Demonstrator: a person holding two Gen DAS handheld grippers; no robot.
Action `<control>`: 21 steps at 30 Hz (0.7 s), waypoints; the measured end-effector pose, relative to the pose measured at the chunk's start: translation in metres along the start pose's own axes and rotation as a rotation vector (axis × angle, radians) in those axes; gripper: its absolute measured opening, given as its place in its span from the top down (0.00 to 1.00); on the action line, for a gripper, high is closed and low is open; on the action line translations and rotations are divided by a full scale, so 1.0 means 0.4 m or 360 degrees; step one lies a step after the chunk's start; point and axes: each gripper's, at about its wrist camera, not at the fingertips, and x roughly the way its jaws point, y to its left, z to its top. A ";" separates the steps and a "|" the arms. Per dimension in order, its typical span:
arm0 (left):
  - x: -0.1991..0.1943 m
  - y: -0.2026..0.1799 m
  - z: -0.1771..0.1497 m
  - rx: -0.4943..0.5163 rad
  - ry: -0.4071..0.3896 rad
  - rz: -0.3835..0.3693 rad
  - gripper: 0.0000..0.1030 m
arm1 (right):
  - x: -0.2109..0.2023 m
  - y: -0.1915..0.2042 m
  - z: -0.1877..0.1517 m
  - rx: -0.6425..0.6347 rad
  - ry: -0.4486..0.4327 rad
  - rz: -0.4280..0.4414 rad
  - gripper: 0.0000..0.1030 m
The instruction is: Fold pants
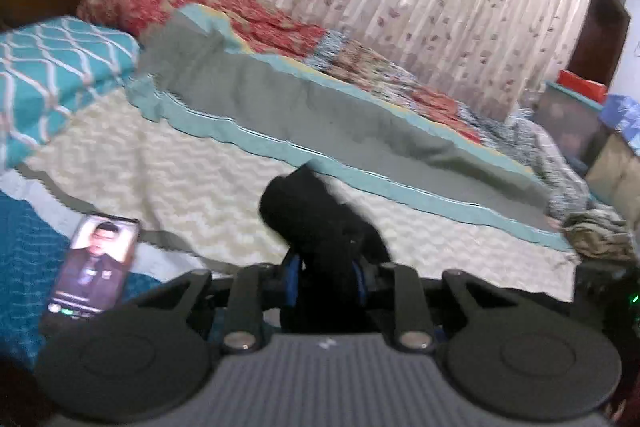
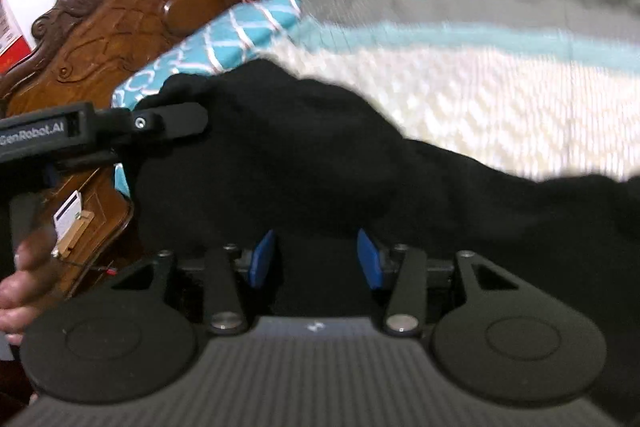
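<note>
Pants [image 2: 320,155] near phone [image 1: 94,267], pillow [image 1: 52,75]

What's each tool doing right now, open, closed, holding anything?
Left tool: closed on the black pants.
Right tool: partly open, pants between its fingers, grip unclear.

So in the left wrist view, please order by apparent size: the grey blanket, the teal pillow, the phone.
1. grey blanket
2. teal pillow
3. phone, though it lies nearer the camera
</note>
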 end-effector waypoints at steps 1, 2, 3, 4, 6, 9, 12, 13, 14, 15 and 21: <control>0.015 0.022 -0.015 -0.0050 0.0040 0.0031 0.77 | 0.023 -0.006 0.000 0.0026 0.0054 -0.0007 0.50; 0.041 0.055 -0.037 -0.0121 0.0116 0.0082 0.77 | 0.057 -0.018 -0.005 0.0069 0.0149 -0.0006 0.49; 0.081 0.091 -0.067 -0.0187 0.0234 0.0166 0.77 | 0.096 -0.033 -0.016 0.0102 0.0261 -0.0008 0.48; 0.119 0.119 -0.095 -0.0233 0.0372 0.0272 0.67 | 0.119 -0.044 -0.029 0.0089 0.0293 -0.0022 0.48; 0.115 0.147 -0.125 -0.0335 0.0391 0.0305 0.58 | 0.109 -0.035 -0.034 0.0003 0.0258 -0.0014 0.47; 0.040 0.106 -0.075 -0.0221 0.0267 0.0331 0.45 | 0.045 -0.035 -0.002 -0.0041 0.0246 0.0081 0.45; -0.044 0.094 -0.011 -0.0171 0.0022 0.0301 0.25 | -0.058 -0.102 0.032 0.0021 0.0088 0.0109 0.45; -0.059 0.089 0.013 -0.0147 -0.0054 0.0293 0.19 | -0.094 -0.130 0.042 0.0030 0.0035 0.0057 0.44; -0.059 0.081 0.037 -0.0094 -0.0094 0.0283 0.15 | -0.127 -0.162 0.052 0.0025 -0.0006 -0.0011 0.43; -0.035 0.074 0.061 -0.0016 -0.0099 0.0276 0.14 | -0.155 -0.197 0.063 0.0009 -0.0032 -0.0086 0.42; 0.231 0.004 0.100 0.0419 0.0195 0.0150 0.05 | -0.236 -0.429 0.131 0.0198 0.0029 -0.0422 0.40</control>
